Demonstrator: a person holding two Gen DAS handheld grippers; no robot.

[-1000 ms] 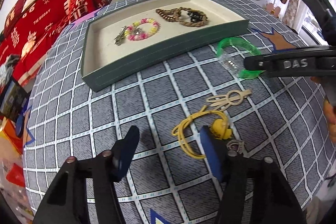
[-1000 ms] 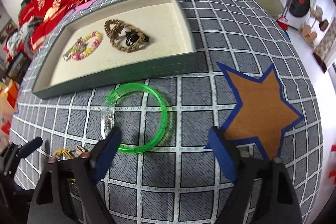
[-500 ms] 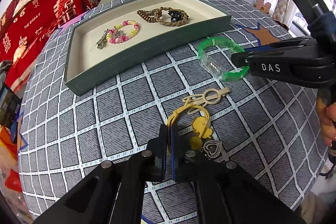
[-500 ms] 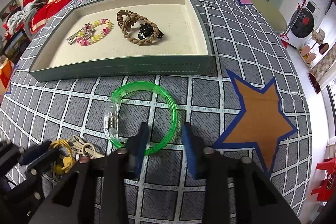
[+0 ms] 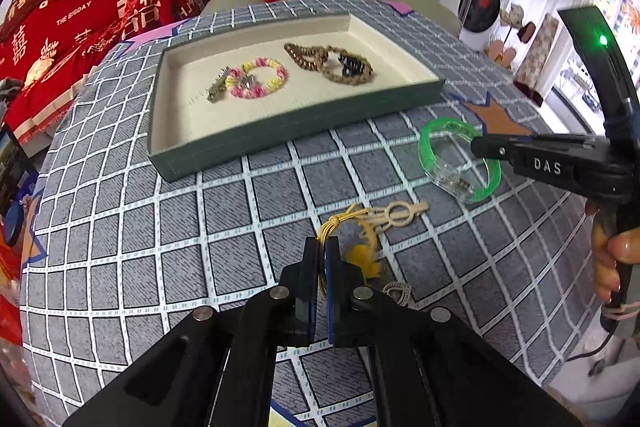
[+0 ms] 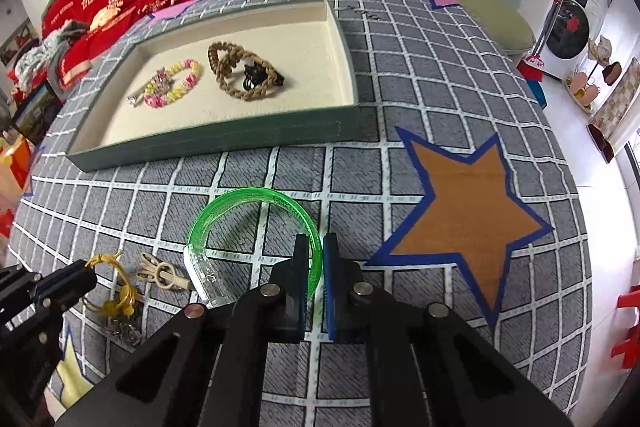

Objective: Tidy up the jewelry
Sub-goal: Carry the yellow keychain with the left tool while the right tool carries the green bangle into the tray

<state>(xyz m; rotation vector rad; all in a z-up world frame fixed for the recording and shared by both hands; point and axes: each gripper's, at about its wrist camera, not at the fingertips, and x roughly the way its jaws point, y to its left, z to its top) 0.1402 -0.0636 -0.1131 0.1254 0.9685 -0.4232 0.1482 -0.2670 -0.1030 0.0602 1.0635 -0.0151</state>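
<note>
My left gripper is shut on a yellow cord necklace with a yellow charm, lifting it off the cloth; it also shows in the right wrist view. My right gripper is shut on the rim of a green translucent bangle, which also shows in the left wrist view. A green tray with a cream lining holds a pink-yellow bead bracelet, a silver clip, a brown braided bracelet and a black clip.
A beige hair clip and a small silver heart pendant lie on the grey checked tablecloth by the left gripper. An orange star patch is right of the bangle. A sofa with red cushions stands behind the table.
Both grippers went from open to shut: the left closed on the yellow cord, the right on the green bangle. Both items now sit raised off the cloth.
</note>
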